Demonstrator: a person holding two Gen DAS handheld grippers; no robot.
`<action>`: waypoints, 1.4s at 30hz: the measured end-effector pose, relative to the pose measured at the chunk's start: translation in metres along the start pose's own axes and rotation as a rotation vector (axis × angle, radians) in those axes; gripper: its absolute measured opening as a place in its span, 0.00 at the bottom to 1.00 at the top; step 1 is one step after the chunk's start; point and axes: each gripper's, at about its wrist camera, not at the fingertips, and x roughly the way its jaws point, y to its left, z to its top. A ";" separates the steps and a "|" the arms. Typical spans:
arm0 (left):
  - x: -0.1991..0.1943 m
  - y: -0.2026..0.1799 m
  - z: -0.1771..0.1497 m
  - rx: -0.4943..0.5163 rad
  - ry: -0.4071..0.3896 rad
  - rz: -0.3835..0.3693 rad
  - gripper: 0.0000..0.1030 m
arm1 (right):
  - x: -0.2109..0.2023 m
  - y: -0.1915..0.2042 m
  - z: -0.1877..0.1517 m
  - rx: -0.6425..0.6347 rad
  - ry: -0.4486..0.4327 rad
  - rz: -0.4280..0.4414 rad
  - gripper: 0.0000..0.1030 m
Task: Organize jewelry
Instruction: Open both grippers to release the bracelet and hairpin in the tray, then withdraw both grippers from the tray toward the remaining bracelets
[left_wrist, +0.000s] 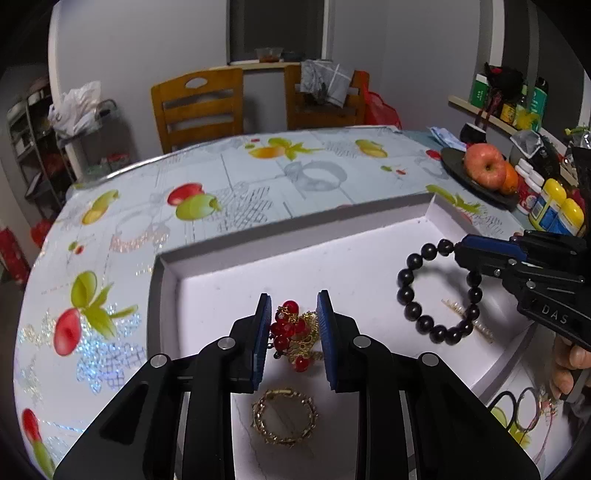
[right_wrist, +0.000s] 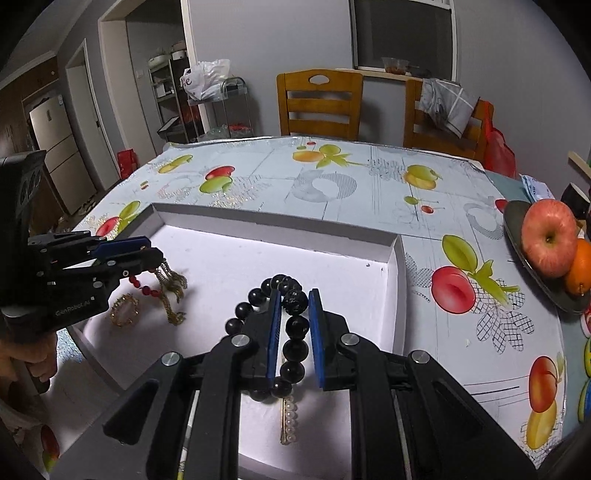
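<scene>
A shallow white tray (left_wrist: 388, 218) lies on the fruit-print table. My left gripper (left_wrist: 293, 304) is open, its blue pads either side of a red-bead and gold-chain piece (left_wrist: 291, 332) lying in the tray; in the right wrist view (right_wrist: 146, 254) that piece (right_wrist: 170, 291) trails below it. A gold chain bracelet (left_wrist: 284, 415) lies nearer, also in the right wrist view (right_wrist: 125, 309). My right gripper (right_wrist: 293, 295) straddles a black bead bracelet (right_wrist: 293, 328), jaws slightly apart; from the left wrist view (left_wrist: 460, 254) it grips the bracelet (left_wrist: 428, 295). A pearl hair clip (right_wrist: 289, 421) lies beneath.
A dark plate (right_wrist: 517, 236) with an apple (right_wrist: 548, 236) and an orange stands at the right. Yellow-capped bottles (left_wrist: 557, 206) and small jars sit beyond it. Two wooden chairs (right_wrist: 319, 103) stand at the table's far side. Glasses (left_wrist: 524, 406) lie right of the tray.
</scene>
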 end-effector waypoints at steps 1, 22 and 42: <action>0.001 0.000 -0.001 -0.002 0.003 0.002 0.26 | 0.002 0.000 -0.001 -0.005 0.005 -0.003 0.14; -0.061 -0.004 -0.036 -0.017 -0.116 -0.006 0.85 | -0.058 0.012 -0.024 -0.047 -0.101 -0.028 0.56; -0.110 -0.032 -0.112 0.062 -0.091 -0.097 0.85 | -0.107 0.020 -0.082 -0.025 -0.115 0.029 0.67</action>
